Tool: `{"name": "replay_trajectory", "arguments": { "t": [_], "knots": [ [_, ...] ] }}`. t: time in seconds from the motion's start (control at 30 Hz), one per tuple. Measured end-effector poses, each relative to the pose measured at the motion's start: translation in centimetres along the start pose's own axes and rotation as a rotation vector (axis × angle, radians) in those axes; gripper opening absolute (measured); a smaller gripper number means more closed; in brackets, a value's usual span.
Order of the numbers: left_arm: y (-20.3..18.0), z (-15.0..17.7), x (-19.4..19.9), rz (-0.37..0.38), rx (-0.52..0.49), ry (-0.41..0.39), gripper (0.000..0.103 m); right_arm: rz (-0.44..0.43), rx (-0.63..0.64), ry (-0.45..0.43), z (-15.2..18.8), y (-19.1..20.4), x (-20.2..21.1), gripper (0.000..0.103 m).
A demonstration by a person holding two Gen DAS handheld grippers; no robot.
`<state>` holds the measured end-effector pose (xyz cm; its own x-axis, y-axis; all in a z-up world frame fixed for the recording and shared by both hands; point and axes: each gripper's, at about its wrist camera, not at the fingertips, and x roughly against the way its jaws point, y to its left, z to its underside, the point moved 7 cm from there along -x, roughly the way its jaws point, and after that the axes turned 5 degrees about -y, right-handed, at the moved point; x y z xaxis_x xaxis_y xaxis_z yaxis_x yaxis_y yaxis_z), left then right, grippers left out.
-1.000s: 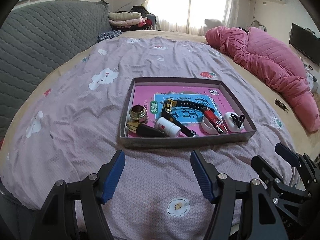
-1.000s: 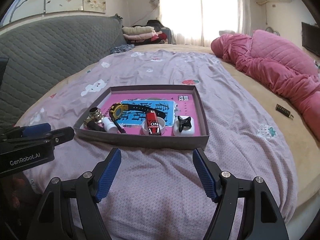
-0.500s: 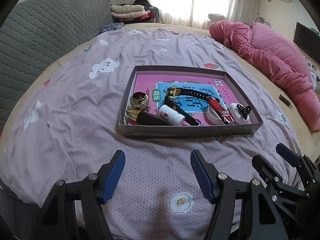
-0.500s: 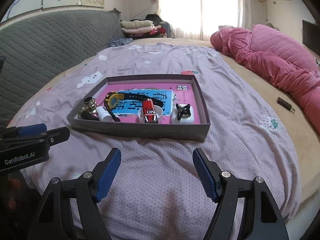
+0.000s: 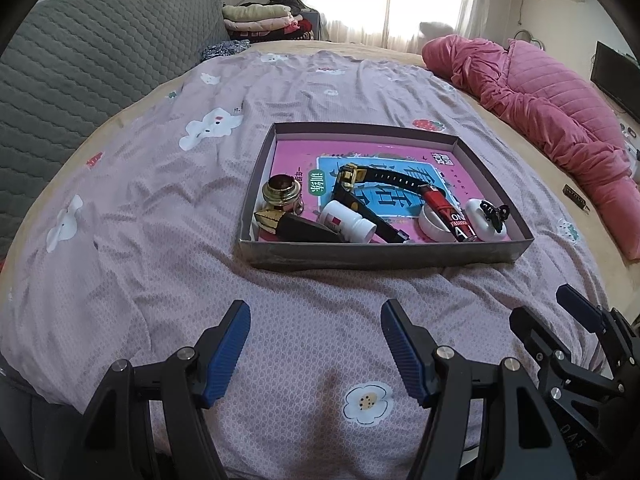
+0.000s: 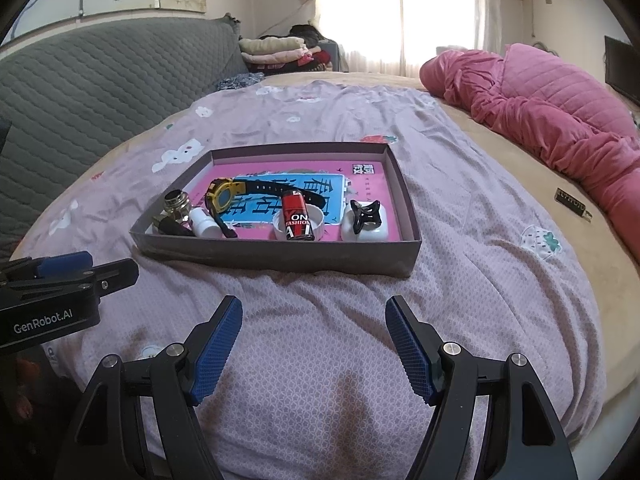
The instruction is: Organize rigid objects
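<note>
Bedsheet is sagging under the tray (image 5: 384, 254); both grippers (image 5: 316, 344) (image 6: 314, 340) are hovering agape; light, slippery bottle (image 5: 347, 221) wants mid-body pinching.

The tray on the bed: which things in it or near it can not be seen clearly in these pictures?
- Black-and-gold object: left wrist view, the tray front wall cuts its lower part.
- Small dark item on the bed: right wrist view, too small to identify.
- White case: black hair clip covers its top.
</note>
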<state>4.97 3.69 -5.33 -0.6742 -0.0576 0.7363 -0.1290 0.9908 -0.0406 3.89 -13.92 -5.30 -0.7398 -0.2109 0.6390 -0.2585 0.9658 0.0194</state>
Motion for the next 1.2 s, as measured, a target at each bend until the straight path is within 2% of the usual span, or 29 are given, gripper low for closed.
{"name": "replay_trajectory", "arguments": {
  "t": [1.2],
  "knots": [
    [-0.12,0.52,-0.60,-0.002,-0.016,0.023,0.067,-0.002,-0.006,-0.002,-0.02,0.00,-0.21,0.075]
  ]
}}
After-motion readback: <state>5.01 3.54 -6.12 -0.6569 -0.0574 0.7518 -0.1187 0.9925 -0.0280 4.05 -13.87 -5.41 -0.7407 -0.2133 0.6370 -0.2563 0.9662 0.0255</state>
